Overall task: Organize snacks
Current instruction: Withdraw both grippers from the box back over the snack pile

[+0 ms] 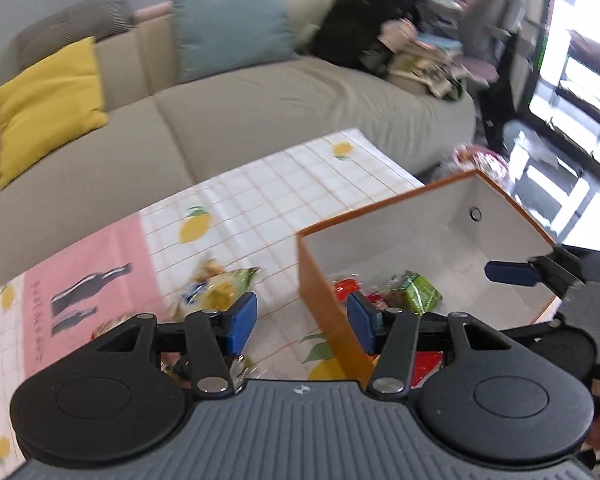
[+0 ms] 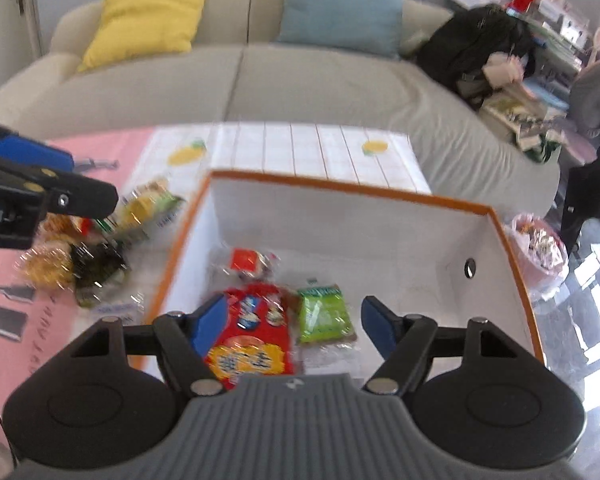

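Crinkly plastic snack packets (image 2: pixel 100 248) are lying left of the orange-rimmed white box (image 2: pixel 380 196); left gripper (image 1: pixel 300 320) and right gripper (image 2: pixel 290 324), jaws spread and empty, are risking clipping its wall.

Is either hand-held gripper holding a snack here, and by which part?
Neither. The left hand-held gripper and right hand-held gripper are both open, with nothing between their fingers.

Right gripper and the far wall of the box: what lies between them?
In the right wrist view, a red snack bag, a green packet and a small clear-wrapped snack lie inside the box.
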`<state>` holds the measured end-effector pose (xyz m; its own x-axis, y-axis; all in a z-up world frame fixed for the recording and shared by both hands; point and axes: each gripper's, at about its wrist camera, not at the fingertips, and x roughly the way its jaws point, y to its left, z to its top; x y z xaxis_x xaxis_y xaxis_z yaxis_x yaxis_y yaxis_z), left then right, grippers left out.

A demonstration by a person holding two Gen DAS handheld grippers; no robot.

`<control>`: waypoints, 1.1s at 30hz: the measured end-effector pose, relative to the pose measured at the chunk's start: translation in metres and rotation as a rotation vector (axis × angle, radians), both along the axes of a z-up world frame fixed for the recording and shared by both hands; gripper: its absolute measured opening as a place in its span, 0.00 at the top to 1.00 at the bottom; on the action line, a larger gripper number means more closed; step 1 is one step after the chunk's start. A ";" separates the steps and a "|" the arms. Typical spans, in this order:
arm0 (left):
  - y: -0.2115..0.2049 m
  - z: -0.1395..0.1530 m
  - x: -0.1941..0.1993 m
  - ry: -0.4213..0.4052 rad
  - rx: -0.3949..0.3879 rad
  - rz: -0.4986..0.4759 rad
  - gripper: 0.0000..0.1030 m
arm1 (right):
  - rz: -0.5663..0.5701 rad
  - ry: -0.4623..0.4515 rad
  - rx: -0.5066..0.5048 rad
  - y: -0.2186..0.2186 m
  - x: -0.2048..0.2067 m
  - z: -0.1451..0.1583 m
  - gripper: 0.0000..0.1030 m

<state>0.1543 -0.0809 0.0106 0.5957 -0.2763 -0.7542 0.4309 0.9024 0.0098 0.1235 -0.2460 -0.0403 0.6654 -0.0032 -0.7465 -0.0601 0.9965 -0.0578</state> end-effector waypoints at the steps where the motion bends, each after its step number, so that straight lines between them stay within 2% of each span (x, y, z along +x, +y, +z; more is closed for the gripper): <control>1: 0.007 0.000 -0.004 -0.003 -0.013 0.021 0.40 | 0.002 -0.019 0.002 0.005 -0.004 0.003 0.30; 7: 0.050 -0.010 -0.028 -0.009 -0.030 0.147 0.40 | 0.015 -0.103 0.043 0.037 -0.032 0.016 0.31; 11: 0.077 -0.022 -0.042 -0.005 -0.031 0.218 0.40 | 0.053 -0.142 -0.021 0.066 -0.045 0.015 0.31; 14: 0.096 -0.032 -0.050 0.008 -0.033 0.276 0.40 | 0.092 -0.155 -0.033 0.083 -0.054 0.013 0.31; 18: 0.120 -0.049 -0.058 0.048 -0.059 0.338 0.40 | 0.116 -0.126 -0.020 0.099 -0.059 0.004 0.31; 22: 0.133 -0.064 -0.065 0.083 -0.053 0.362 0.40 | 0.144 -0.089 -0.014 0.116 -0.062 -0.007 0.31; 28: 0.156 -0.080 -0.068 0.122 -0.087 0.403 0.40 | 0.192 -0.051 -0.016 0.138 -0.060 -0.020 0.31; 33: 0.171 -0.090 -0.064 0.135 -0.113 0.433 0.35 | 0.229 -0.025 -0.029 0.152 -0.046 -0.033 0.31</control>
<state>0.0899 0.0900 -0.0791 0.5728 -0.1087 -0.8125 0.0046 0.9916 -0.1295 0.0774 -0.0937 -0.0733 0.6698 0.1290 -0.7312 -0.2827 0.9549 -0.0906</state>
